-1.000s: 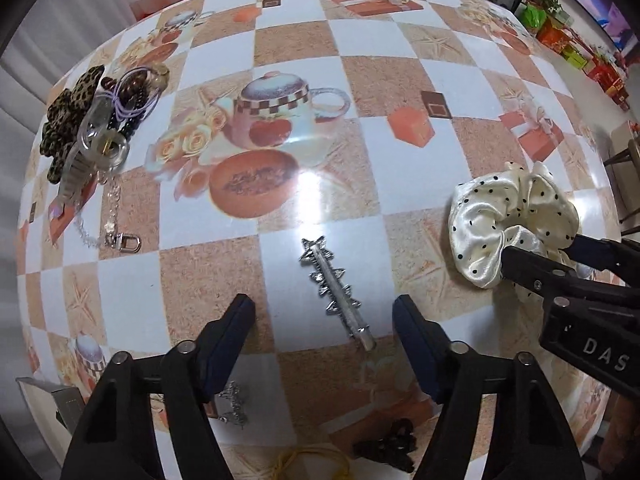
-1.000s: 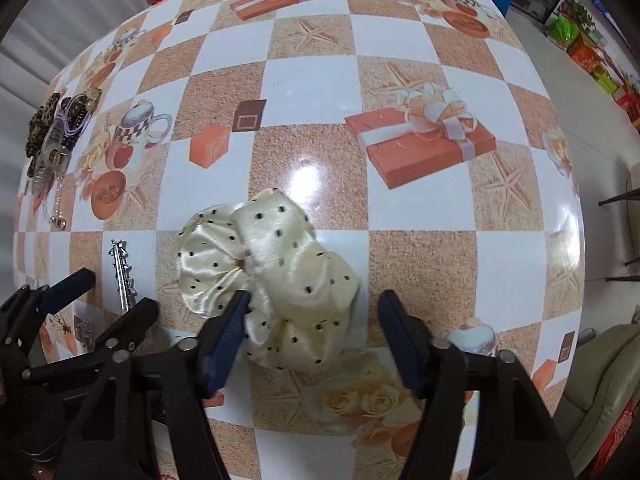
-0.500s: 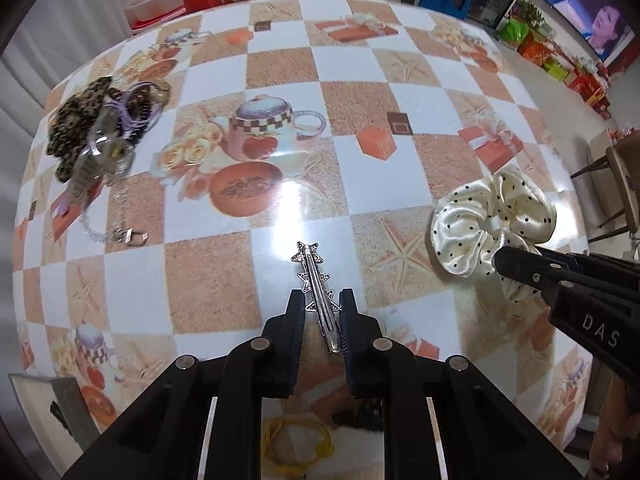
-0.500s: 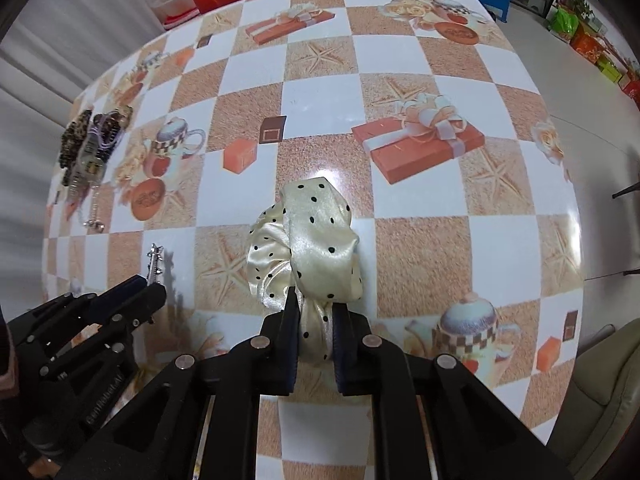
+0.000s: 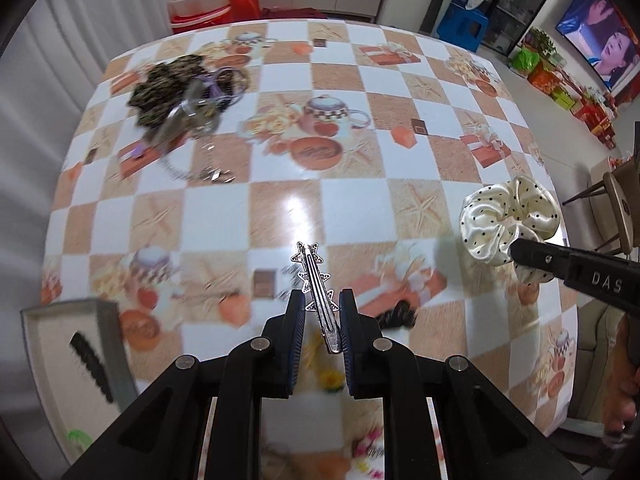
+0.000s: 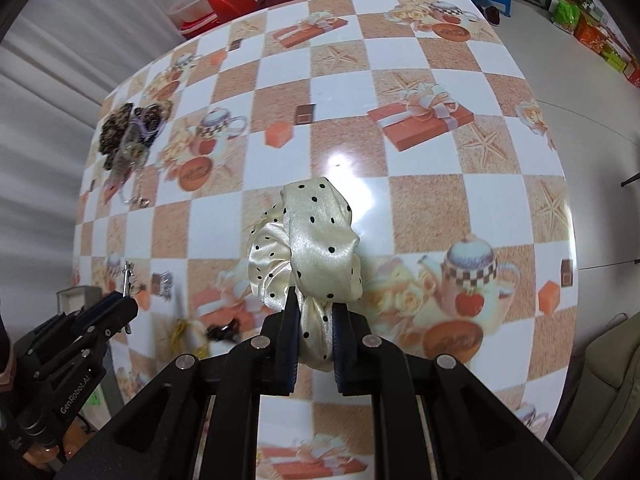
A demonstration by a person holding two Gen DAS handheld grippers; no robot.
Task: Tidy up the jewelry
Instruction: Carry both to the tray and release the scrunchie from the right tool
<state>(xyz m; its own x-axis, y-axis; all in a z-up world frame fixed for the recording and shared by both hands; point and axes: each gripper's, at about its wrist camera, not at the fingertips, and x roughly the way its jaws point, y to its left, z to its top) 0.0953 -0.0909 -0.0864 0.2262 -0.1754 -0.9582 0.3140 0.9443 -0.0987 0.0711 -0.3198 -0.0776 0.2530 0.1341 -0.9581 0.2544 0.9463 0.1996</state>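
Cream scrunchie (image 6: 316, 240) — black dots; silver star clip (image 5: 318, 288).

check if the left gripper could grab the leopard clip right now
Probably not: the left gripper is shut on the star clip, so its jaws are full, and the leopard clip lies far across the table.

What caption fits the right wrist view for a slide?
Right gripper shut on cream polka-dot satin scrunchie, raised above checkered tablecloth.

White letters "DAS" stand on the black plastic right gripper (image 5: 516, 249). "GenRobot.AI" runs in white along the black plastic left gripper (image 6: 127, 312).
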